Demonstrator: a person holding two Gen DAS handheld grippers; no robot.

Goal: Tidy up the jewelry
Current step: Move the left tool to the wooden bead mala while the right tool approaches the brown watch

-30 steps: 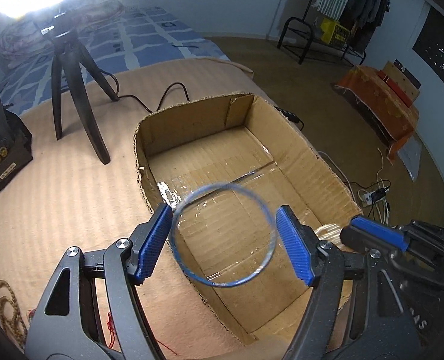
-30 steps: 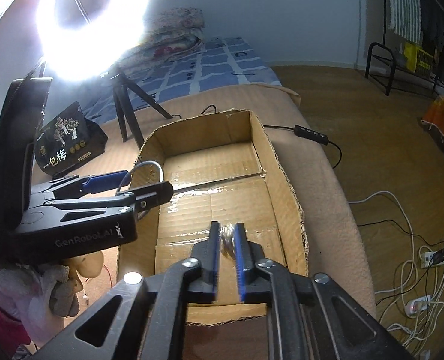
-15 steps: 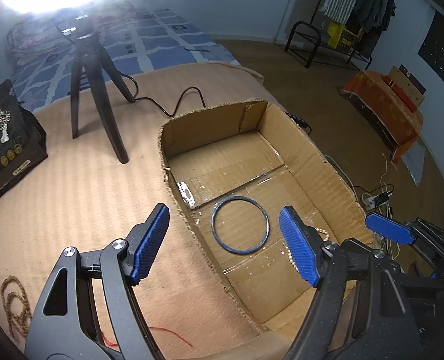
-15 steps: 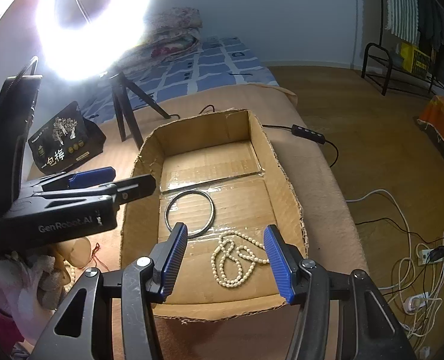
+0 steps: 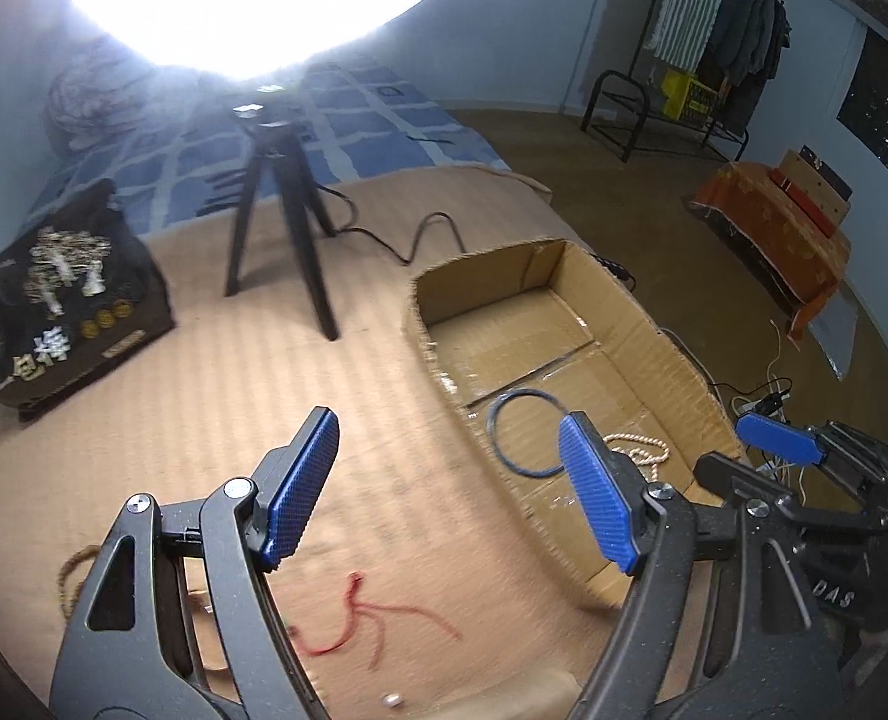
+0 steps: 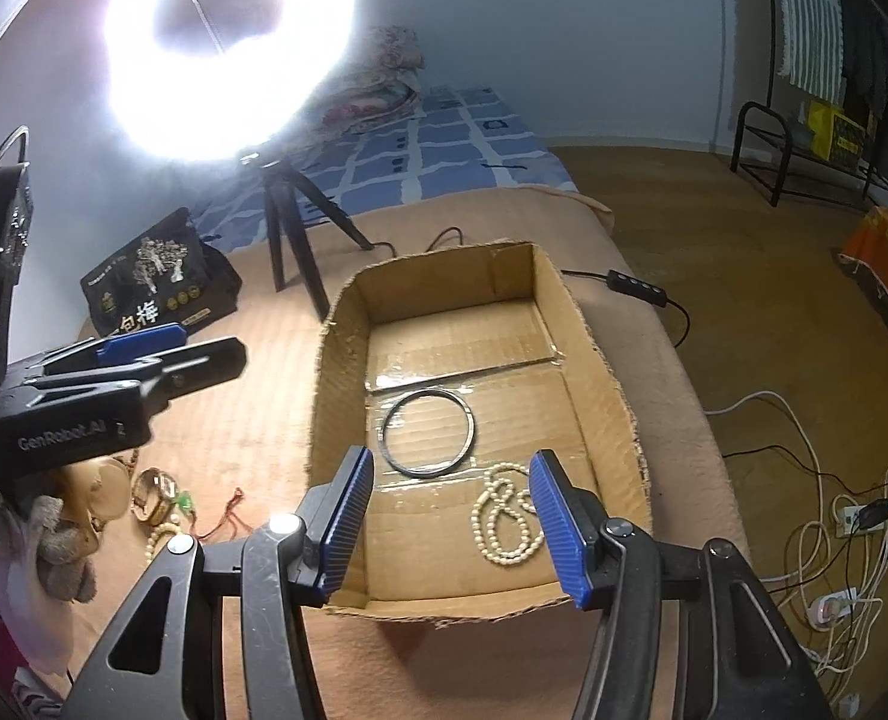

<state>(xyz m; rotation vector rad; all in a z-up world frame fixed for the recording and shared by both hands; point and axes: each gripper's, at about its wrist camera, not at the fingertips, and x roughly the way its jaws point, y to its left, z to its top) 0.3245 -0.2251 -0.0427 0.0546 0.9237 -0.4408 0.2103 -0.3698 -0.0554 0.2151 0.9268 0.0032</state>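
An open cardboard box point(image 6: 600, 360) point(image 5: 672, 354) lies on the tan bed cover. Inside it lie a dark bangle point(image 6: 429, 433) point(image 5: 507, 420) and a pearl necklace point(image 6: 504, 519) point(image 5: 639, 447). My left gripper point(image 5: 450, 489) is open and empty, above the cover left of the box. My right gripper point(image 6: 453, 519) is open and empty, above the box's near end. Loose jewelry lies left of the box: a gold watch point(image 6: 155, 495), a red string point(image 5: 360, 615) point(image 6: 225, 516), a beaded chain point(image 5: 69, 582) and a small silver piece point(image 5: 393, 701).
A ring light on a black tripod point(image 5: 282, 204) point(image 6: 291, 228) stands behind the box, its cable point(image 5: 420, 234) trailing on the cover. A black printed bag point(image 5: 54, 300) point(image 6: 156, 282) sits at the back left. Power strip and cords point(image 6: 852, 516) lie on the floor right.
Both grippers opened: the left dropped the bangle into the box, the right dropped the pearl necklace. The left gripper then moved left, off the box and over the cover.
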